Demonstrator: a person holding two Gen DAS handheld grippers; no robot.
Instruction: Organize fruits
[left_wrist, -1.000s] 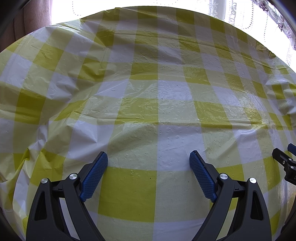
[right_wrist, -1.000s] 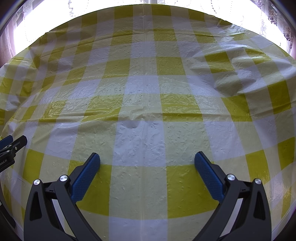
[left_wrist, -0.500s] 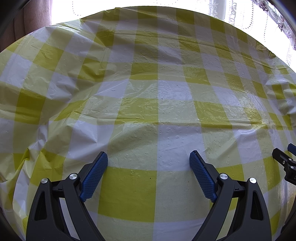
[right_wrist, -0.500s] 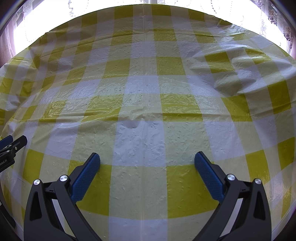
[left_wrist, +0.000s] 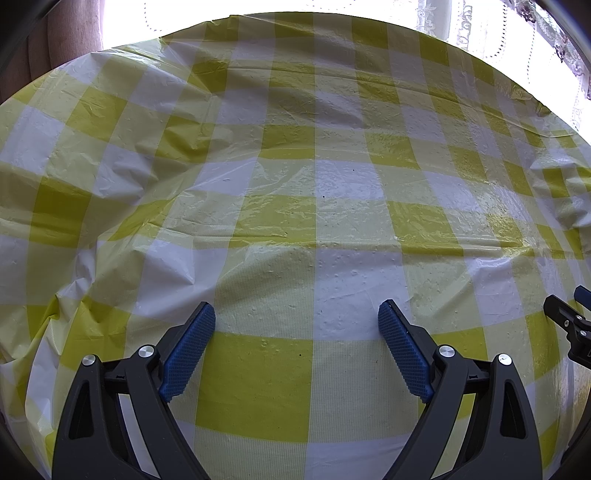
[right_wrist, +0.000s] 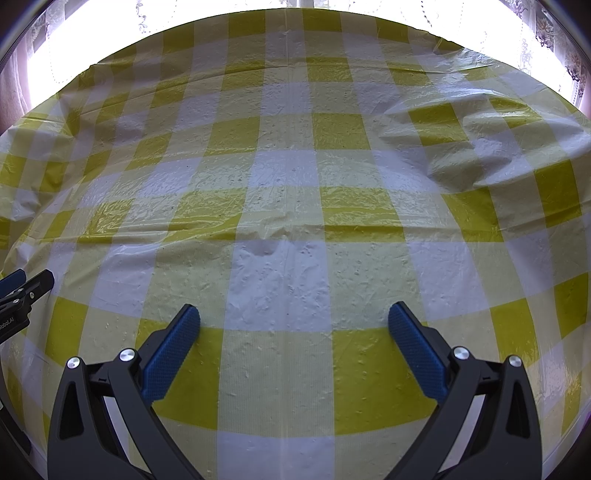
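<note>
No fruit shows in either view. My left gripper (left_wrist: 297, 314) hangs open over a table under a yellow-and-white checked plastic cloth (left_wrist: 317, 184), its blue-padded fingers (left_wrist: 188, 347) wide apart with nothing between them. My right gripper (right_wrist: 294, 317) is open too, above the same cloth (right_wrist: 295, 166), with only cloth between its blue fingers (right_wrist: 417, 354). A tip of the right gripper (left_wrist: 565, 325) shows at the right edge of the left wrist view. At the left edge of the right wrist view a tip of the left gripper (right_wrist: 26, 291) appears.
The cloth is wrinkled, with a raised fold (right_wrist: 480, 155) at the far right and creases (left_wrist: 92, 258) at the left where it drops over the table edge. Bright windows with lace curtains (left_wrist: 517, 33) stand behind the table's far edge.
</note>
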